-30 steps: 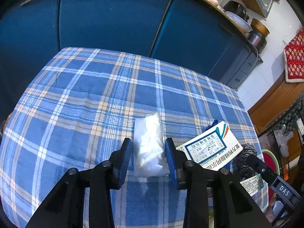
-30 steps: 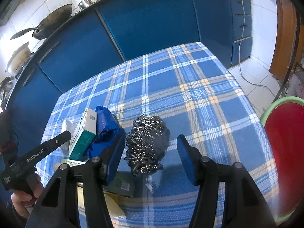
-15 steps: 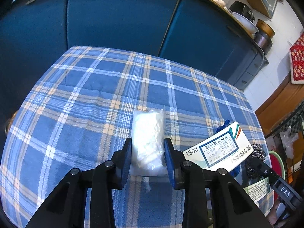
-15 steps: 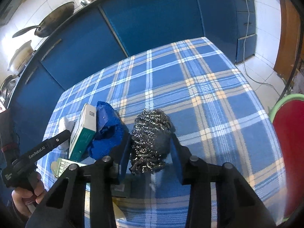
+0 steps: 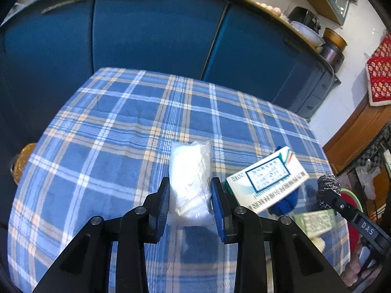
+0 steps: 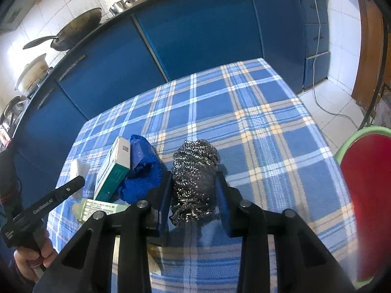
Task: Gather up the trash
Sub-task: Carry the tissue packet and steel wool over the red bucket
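Note:
A white plastic packet [image 5: 190, 166] lies lengthwise between the blue pads of my left gripper [image 5: 190, 185], which is shut on it low over the plaid tablecloth [image 5: 110, 146]. My right gripper [image 6: 194, 178] is shut on a steel wool scrubber [image 6: 195, 156], its pads pressing both sides. The left wrist view catches the scrubber [image 5: 328, 183] at that gripper's tip on the far right. In the right wrist view the white packet [image 6: 79, 167] shows at the left, behind one black left finger.
Between the two grippers a green-and-white medicine box [image 5: 266, 178] leans on a crumpled blue cloth [image 6: 144, 171], with a flat green packet [image 6: 97, 207] in front. A red basin with a green rim [image 6: 366, 183] stands off the table's right edge. Blue cabinets [image 5: 151, 36] run behind.
The right jaws have closed from wide apart onto the steel wool. The left jaws narrowed slightly on the white packet, and that gripper drew back a little from the table's far edge.

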### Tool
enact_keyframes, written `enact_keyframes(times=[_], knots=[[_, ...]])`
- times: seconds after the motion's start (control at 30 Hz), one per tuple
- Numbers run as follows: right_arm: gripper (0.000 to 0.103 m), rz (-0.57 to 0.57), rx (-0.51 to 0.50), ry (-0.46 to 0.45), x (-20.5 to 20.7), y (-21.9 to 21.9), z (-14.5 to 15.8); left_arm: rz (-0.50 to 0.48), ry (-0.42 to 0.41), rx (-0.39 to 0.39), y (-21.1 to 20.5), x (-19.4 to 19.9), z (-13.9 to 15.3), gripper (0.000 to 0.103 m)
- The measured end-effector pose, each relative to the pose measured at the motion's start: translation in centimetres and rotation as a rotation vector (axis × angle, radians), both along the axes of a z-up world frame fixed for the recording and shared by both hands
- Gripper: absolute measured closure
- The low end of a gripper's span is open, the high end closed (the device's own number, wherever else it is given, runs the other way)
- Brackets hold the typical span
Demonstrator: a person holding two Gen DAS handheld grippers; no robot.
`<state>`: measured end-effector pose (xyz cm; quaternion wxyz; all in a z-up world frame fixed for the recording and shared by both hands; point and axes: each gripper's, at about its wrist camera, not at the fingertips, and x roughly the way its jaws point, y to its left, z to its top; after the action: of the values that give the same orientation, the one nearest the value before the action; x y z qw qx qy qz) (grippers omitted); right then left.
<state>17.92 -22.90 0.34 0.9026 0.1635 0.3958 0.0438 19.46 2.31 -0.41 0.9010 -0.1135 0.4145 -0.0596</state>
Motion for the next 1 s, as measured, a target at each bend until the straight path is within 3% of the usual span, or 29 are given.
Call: enact_keyframes(times=[0.57, 1.0], knots=[[0.066, 0.008, -0.004, -0.084, -6.6, -1.3, 3.4, -0.102, -0.097, 0.007, -3.1, -5.9, 4.0, 0.070], [0.066, -0.049, 0.015, -0.133, -11.6, -4.2, 4.9, -0.195, -0.139, 0.000, -7.5, -8.6, 6.2, 0.070]])
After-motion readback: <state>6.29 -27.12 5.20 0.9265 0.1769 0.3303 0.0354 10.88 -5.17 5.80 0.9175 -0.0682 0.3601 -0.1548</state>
